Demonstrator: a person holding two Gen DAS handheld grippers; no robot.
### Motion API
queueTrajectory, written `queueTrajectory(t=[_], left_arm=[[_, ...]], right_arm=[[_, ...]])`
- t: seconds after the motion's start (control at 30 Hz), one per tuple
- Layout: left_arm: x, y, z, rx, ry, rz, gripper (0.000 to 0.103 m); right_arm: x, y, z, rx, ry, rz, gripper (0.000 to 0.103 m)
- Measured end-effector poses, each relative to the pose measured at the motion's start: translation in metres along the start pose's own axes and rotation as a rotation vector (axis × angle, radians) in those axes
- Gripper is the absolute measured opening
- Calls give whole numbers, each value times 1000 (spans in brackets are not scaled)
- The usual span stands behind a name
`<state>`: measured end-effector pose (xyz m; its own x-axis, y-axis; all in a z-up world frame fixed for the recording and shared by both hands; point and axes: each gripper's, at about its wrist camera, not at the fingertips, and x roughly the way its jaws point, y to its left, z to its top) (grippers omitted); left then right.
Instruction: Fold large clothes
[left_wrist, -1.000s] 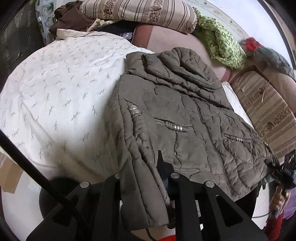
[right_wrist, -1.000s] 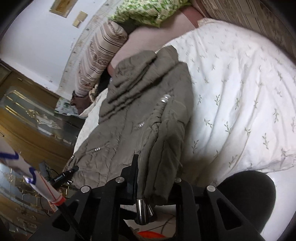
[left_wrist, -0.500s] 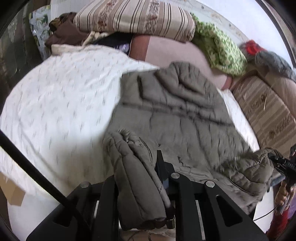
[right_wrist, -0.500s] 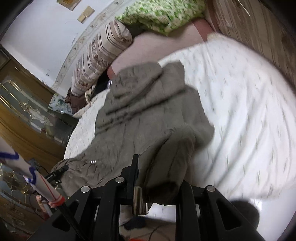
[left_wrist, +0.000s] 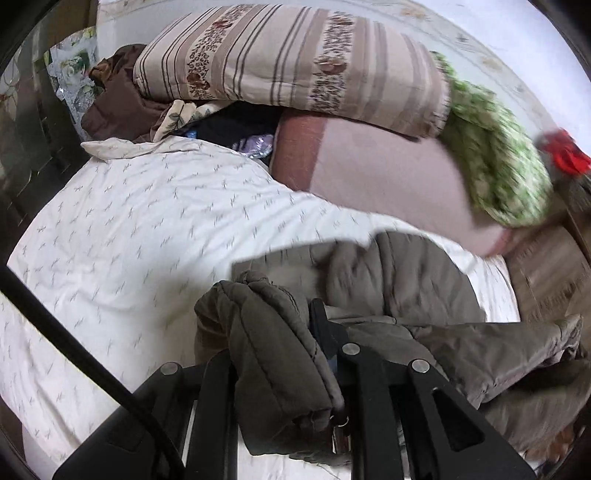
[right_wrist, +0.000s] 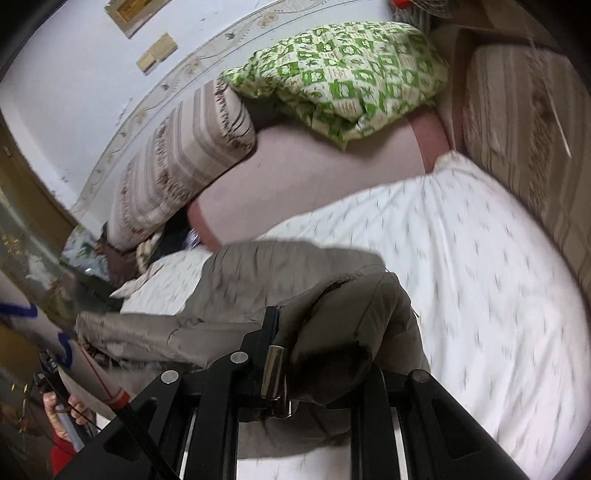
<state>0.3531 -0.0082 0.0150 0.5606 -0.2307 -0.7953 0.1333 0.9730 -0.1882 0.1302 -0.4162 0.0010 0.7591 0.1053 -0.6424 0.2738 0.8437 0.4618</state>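
A quilted olive-grey jacket (left_wrist: 406, 280) lies on the white leaf-print bed sheet (left_wrist: 147, 229). My left gripper (left_wrist: 273, 332) is shut on a bunched corner of its lower edge, and the padded cloth drapes over the left finger. In the right wrist view the jacket (right_wrist: 266, 273) stretches away to the left. My right gripper (right_wrist: 317, 332) is shut on the other corner, with a metal zip pull hanging by its left finger. Both held corners are raised over the jacket's upper half, so the cloth doubles over itself. Motion blur softens the jacket's far part.
At the head of the bed a striped rolled quilt (left_wrist: 295, 66) and a green checked blanket (left_wrist: 491, 166) sit on a pink cushion (left_wrist: 388, 173). Brown clothes (left_wrist: 118, 107) are piled at the left. A striped cushion (right_wrist: 524, 122) borders the right side. A person's hand (right_wrist: 59, 410) shows low left.
Both grippers have risen and carried the jacket's lower edge toward the head of the bed. The flat jacket is now doubled over, hiding its front and pockets.
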Motion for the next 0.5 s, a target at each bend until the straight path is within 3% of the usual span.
queueTrajectory(t=[0.13,0.33,0.5], left_arm=[[54,-9,34,-14,24,72,17],[135,-20,39,17,87,178,20],[161,-12,32,-20,117,168,21]], right_arm=[[53,-5,39,22,6,-71,19],[131,-20,57,38,72,-163,19],[175,-31,52,67,99,-209,21]])
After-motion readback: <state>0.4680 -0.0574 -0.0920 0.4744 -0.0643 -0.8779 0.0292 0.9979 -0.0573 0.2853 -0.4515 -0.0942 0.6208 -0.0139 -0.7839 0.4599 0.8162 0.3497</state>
